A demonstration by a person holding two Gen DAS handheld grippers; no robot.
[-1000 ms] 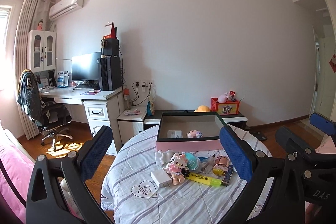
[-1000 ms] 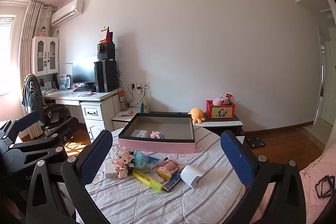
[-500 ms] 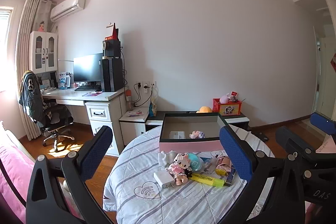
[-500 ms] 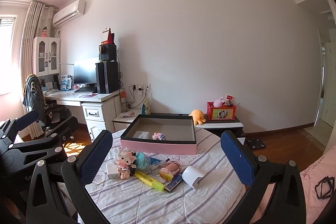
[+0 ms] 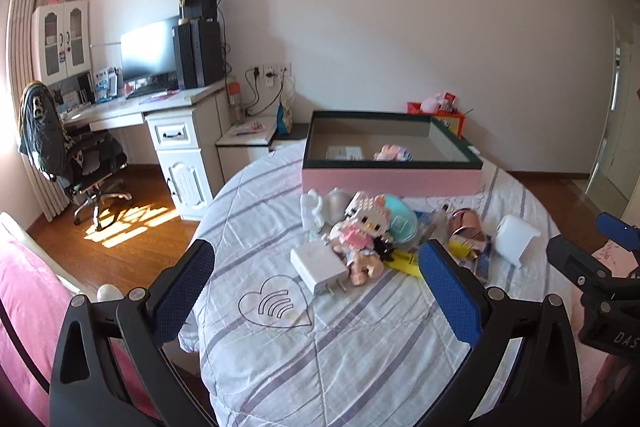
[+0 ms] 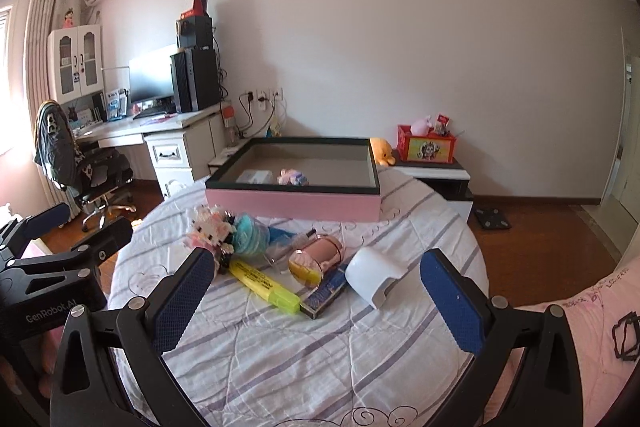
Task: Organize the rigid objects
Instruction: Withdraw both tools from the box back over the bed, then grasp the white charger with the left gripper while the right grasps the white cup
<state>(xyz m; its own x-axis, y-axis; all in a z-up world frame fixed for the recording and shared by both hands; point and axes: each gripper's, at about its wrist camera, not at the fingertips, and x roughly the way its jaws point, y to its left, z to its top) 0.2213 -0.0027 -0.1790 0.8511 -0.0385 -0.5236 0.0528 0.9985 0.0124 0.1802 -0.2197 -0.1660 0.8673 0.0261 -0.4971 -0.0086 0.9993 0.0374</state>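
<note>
Striped quilt (image 5: 328, 347) under pink box (image 5: 390, 181)

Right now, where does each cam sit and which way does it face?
Left wrist: on the left hand-held gripper, open, facing the bed and pink box; the right hand-held gripper shows at its right edge.
Right wrist: on the right hand-held gripper, open, facing the same pile; the left one shows at its left edge.
Shared: box, block doll, highlighter, white cap.

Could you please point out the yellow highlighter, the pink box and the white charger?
Highlighter (image 6: 265, 284), right wrist view, middle of its barrel.
Pink box (image 6: 292, 205), right wrist view, front wall.
Charger (image 5: 318, 265), left wrist view, top face.
</note>
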